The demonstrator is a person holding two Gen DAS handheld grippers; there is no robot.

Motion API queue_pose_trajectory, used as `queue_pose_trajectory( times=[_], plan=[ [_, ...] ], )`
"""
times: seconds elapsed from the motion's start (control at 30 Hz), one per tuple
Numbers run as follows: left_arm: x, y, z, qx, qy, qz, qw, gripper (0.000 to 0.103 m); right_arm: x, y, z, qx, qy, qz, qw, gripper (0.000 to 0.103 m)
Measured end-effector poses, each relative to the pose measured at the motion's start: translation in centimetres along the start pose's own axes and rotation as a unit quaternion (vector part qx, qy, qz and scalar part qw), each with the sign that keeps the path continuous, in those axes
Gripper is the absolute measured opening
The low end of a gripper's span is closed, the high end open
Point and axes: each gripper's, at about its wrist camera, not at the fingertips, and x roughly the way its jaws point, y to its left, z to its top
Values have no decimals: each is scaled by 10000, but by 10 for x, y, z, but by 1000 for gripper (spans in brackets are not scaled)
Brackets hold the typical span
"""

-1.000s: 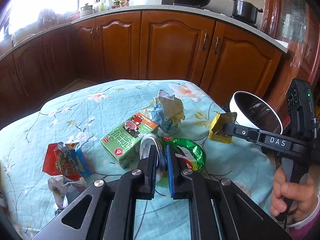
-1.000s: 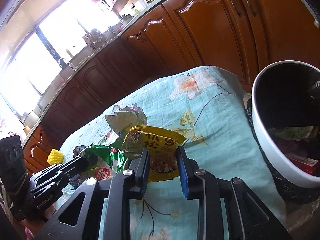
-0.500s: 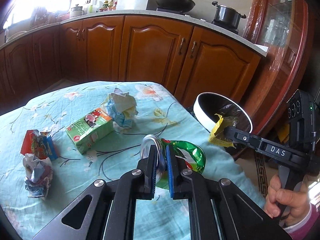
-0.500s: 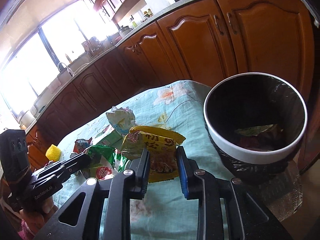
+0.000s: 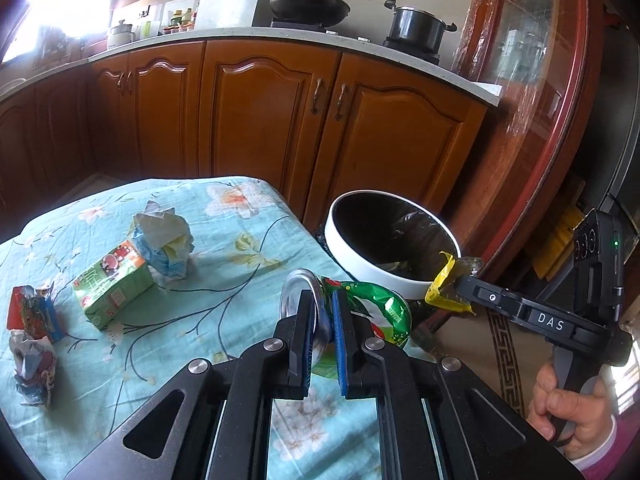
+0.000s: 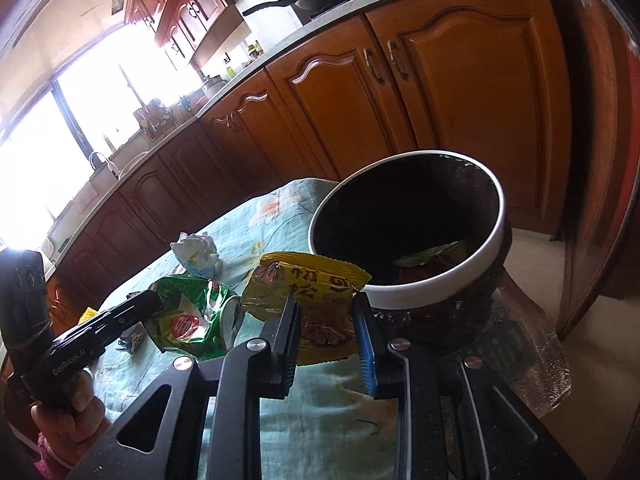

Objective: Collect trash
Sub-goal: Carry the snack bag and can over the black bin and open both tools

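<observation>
My left gripper (image 5: 323, 304) is shut on a green snack bag (image 5: 380, 310) with a silver foil lid (image 5: 294, 288), held above the table's right edge. My right gripper (image 6: 325, 312) is shut on a yellow snack wrapper (image 6: 316, 284), held at the near rim of the white-rimmed trash bin (image 6: 460, 272). The bin (image 5: 344, 240) stands on the floor beside the table and holds some trash. In the left wrist view the right gripper (image 5: 460, 280) carries the yellow wrapper (image 5: 442, 284) at the bin's rim. The green bag (image 6: 188, 316) shows left of the wrapper.
On the floral tablecloth (image 5: 224, 264) lie a green carton (image 5: 114, 284), a crumpled white-blue paper (image 5: 164, 240), a red-blue wrapper (image 5: 30, 312) and a crumpled wad (image 5: 32, 368). Wooden cabinets (image 5: 260, 120) stand behind; a glass-door cabinet (image 5: 532, 92) is right of the bin.
Both grippers have moved right toward the bin with their loads. The yellow wrapper has gone from over the table to the bin's rim. The trash on the table has stayed put.
</observation>
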Motion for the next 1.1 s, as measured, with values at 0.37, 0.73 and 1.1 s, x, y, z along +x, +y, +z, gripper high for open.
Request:
queue_pose_trajectory(
  times=[0.37, 0.73, 1.1],
  plan=[
    [32, -24, 17, 18, 16, -141, 9999, 7, -12, -28, 14, 109, -181, -241, 9995, 26],
    [66, -39, 53, 180, -113, -241, 9995, 7, -3, -42, 39, 19, -288, -451, 9986, 26],
    [121, -49, 76, 221, 11, -228, 9995, 7, 22, -57, 61, -121, -86, -736, 9972, 26]
  ],
)
